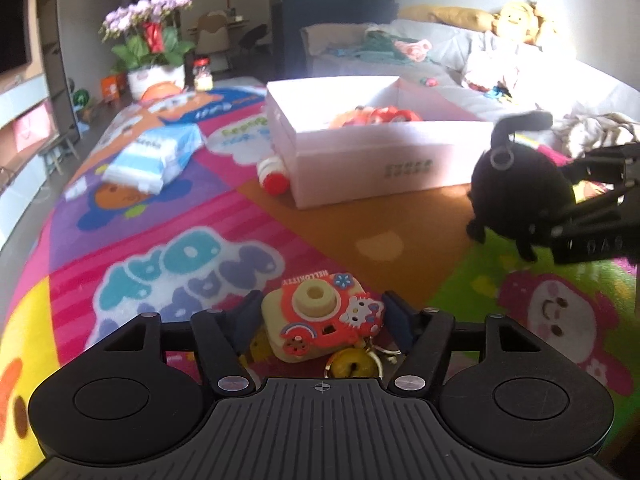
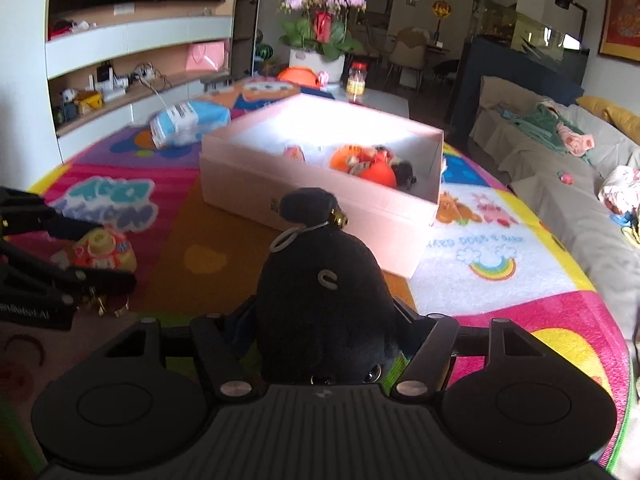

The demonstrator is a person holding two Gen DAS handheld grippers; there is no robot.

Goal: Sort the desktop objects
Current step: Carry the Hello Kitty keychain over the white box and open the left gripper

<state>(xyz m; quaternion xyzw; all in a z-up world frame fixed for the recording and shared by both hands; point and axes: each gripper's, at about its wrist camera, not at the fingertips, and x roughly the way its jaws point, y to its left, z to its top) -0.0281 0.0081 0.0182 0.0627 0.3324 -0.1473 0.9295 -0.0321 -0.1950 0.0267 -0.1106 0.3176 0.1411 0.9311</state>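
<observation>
My left gripper (image 1: 320, 320) is shut on a yellow and red Hello Kitty toy camera (image 1: 320, 320) with a key ring and bell under it, low over the colourful play mat (image 1: 160, 216). It also shows at the left of the right wrist view (image 2: 102, 250). My right gripper (image 2: 324, 324) is shut on a black plush toy (image 2: 324, 300), which also shows at the right of the left wrist view (image 1: 516, 192), lifted above the mat. A pink open box (image 1: 372, 152) holding several orange and red toys (image 2: 368, 166) stands ahead of both grippers.
A blue and white tissue pack (image 1: 156, 156) lies left of the box. A small red-capped bottle (image 1: 274, 174) lies against the box's left corner. A flower pot (image 2: 320, 40) and jar (image 2: 356, 78) stand at the mat's far end. A sofa (image 2: 560, 168) runs along the right.
</observation>
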